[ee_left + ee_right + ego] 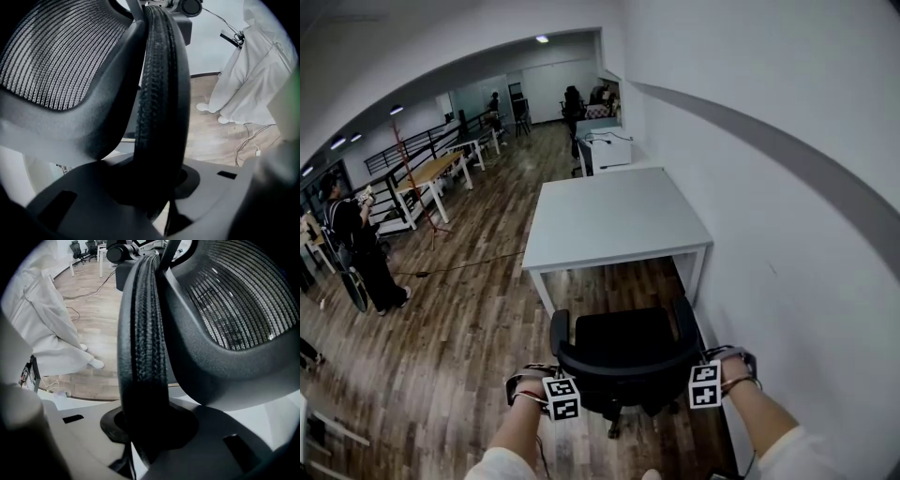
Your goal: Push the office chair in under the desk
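Start at the left: see the left gripper (551,367) with its jaws drawn narrow and clamped on the left rim of the chair (623,349) back, with the mesh (51,51) just beside them in the left gripper view. Hold that pinch firm without squeezing harder, and push along the floor (469,337) rather than tipping the back forward. Read the chair as standing just short of the desk (614,220), seat turned toward the gap between the legs, not yet under. Aim the seat at the middle of that gap. Judge the left armrest (559,323) likely clear of the left leg (542,289), but mind the right armrest (685,317), near the right leg (697,274). Match the push on both sides to roll the chair straight and avoid swivelling the seat. Move on to the right: find the right gripper (712,366) likewise narrow, gripping the right rim of the back. Ease off on the left side against any drift toward the wall (787,234), close at the right. Go slowly, watch the armrests against the desk edge, and stop with the back near it. Expect a possible catch there, armrest height against the underside being hard to judge from here.
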{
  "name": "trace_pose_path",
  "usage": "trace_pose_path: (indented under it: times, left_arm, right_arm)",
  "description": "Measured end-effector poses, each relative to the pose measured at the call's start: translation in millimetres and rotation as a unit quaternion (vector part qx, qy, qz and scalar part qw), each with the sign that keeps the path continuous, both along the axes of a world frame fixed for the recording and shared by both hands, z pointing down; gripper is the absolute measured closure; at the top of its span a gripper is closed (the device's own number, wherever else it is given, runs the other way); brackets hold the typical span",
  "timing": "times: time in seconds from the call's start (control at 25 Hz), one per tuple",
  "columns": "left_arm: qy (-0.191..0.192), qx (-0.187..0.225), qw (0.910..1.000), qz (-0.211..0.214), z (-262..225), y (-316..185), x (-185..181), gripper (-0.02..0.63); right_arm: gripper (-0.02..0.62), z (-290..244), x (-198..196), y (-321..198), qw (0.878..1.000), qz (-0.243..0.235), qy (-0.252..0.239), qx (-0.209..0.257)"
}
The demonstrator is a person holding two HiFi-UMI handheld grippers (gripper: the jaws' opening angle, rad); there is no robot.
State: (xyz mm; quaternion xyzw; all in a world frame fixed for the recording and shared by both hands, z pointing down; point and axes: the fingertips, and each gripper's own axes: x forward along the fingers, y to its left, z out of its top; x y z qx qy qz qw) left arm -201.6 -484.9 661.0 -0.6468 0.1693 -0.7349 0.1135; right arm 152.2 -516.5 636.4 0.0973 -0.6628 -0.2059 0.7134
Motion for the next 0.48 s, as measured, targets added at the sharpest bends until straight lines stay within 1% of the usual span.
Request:
trace_pose_path:
  times: [0.48]
  left_arm:
    - [0.005, 0.0, 1.0, -0.003, 1, -59, -2, 0.522]
  right_arm:
    - [0.497, -1, -3, -61, 1.0, -0.005, 0.0, -0.002]
